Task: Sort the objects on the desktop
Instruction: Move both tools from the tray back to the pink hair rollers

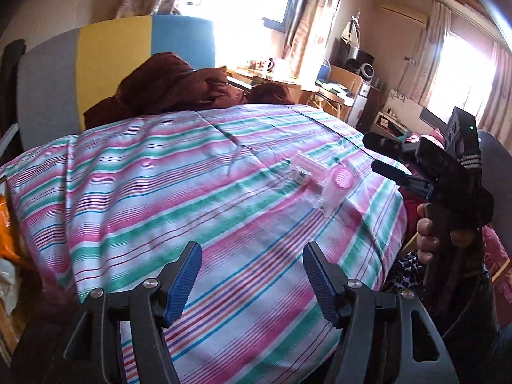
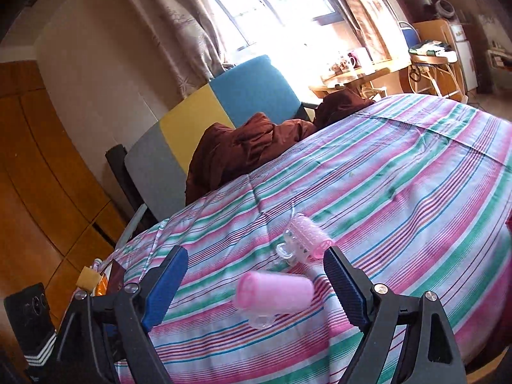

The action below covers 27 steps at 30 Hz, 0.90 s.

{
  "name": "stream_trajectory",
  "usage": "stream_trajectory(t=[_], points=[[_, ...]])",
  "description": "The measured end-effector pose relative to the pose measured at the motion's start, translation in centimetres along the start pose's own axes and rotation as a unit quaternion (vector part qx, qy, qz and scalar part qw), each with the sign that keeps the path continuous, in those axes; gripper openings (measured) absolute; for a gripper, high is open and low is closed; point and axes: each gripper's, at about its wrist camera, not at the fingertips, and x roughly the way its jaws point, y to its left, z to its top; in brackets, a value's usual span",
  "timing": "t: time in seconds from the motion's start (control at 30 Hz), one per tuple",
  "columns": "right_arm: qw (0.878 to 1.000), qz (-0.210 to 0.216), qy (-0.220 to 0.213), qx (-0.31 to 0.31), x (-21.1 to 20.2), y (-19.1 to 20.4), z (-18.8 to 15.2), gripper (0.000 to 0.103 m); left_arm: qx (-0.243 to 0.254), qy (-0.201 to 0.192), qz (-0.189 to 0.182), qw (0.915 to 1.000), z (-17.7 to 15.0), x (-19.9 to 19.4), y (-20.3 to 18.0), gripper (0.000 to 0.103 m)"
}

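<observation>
Here, both grippers hang over a table draped in a pink, green and white striped cloth (image 2: pixel 400 172), and neither holds anything. The right gripper (image 2: pixel 254 276) has its blue-padded fingers spread wide, and a smooth pink hair roller (image 2: pixel 274 292) lies on the cloth between them, touching neither pad. Just beyond it, nearer the gripper's right finger, sits a second pink roller with a bristly surface (image 2: pixel 305 236), a clear plastic clip fixed to it. The left gripper (image 1: pixel 252 270) is likewise spread, with only bare cloth between its fingers; the 2 rollers lie well ahead of it and to its right, blurred. From that side a hand (image 1: pixel 427 236) shows grasping the right gripper's handle. A crumpled brown cloth (image 2: pixel 249 150) lies at the far edge.
</observation>
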Motion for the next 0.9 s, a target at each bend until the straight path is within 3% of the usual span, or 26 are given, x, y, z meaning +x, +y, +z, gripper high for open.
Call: stream_trajectory(t=[0.27,0.6,0.9], points=[[0.999,0.005,0.007,0.048,1.4,-3.4,-0.7,0.088,0.057,0.037,-0.043,0.9968,1.7,4.8,-5.2,0.067],[0.997,0.002,0.006,0.075,1.8,-6.4,-1.4,0.089,0.094,0.058,-0.044,0.9929,2.6,8.3,-7.7,0.067],[0.997,-0.003,0.000,0.081,1.5,-7.8,-1.3,0.090,0.109,0.061,-0.069,0.9898,4.2,10.8,-8.8,0.068]])
